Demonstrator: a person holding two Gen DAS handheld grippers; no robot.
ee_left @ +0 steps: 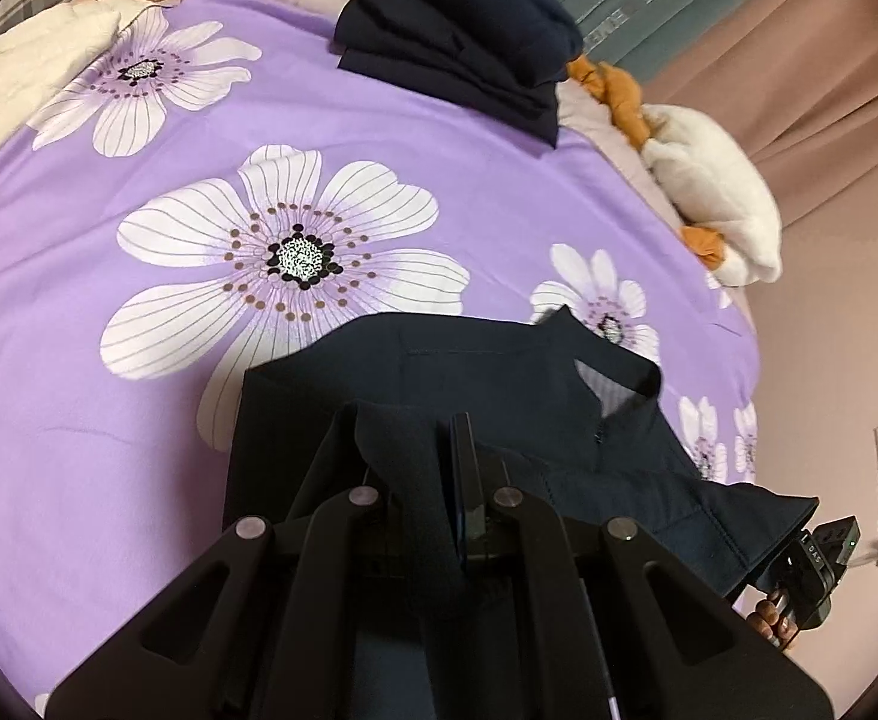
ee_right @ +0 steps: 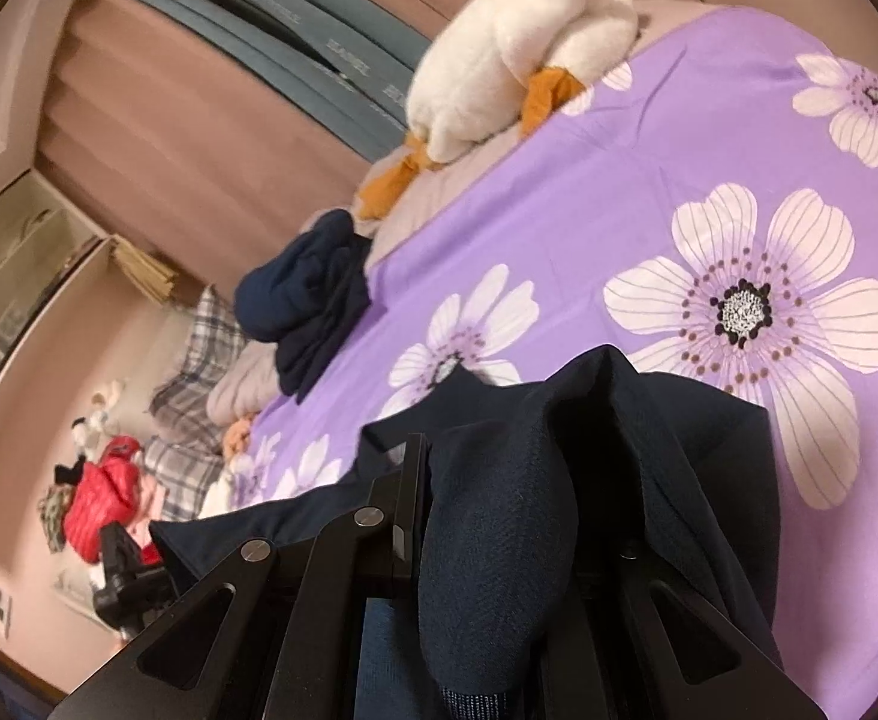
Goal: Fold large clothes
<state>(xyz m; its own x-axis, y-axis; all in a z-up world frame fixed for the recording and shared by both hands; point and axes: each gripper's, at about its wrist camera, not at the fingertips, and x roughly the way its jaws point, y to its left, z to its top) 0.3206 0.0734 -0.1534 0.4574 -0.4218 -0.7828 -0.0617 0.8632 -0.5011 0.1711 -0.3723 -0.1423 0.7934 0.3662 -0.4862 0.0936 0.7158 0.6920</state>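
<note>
The black fingers (ee_left: 462, 468) of the left gripper (ee_left: 406, 462) are pressed nearly together, pinching a fold of the dark navy woven garment (ee_left: 499, 384) between them. A strip of this fabric runs back between the jaws toward the camera. The black fingers (ee_right: 409, 480) of the right gripper (ee_right: 487, 480) are mostly hidden: a bulge of the same garment (ee_right: 589, 450) drapes over them, so only one finger shows, and the gap cannot be judged, though the cloth hangs from the jaws. The garment lies at the near edge of the purple bedspread printed with white flowers (ee_left: 139, 360). A stack of folded navy clothes (ee_left: 463, 42) rests at the far side, near a white plush duck with orange feet (ee_right: 511, 54).
</note>
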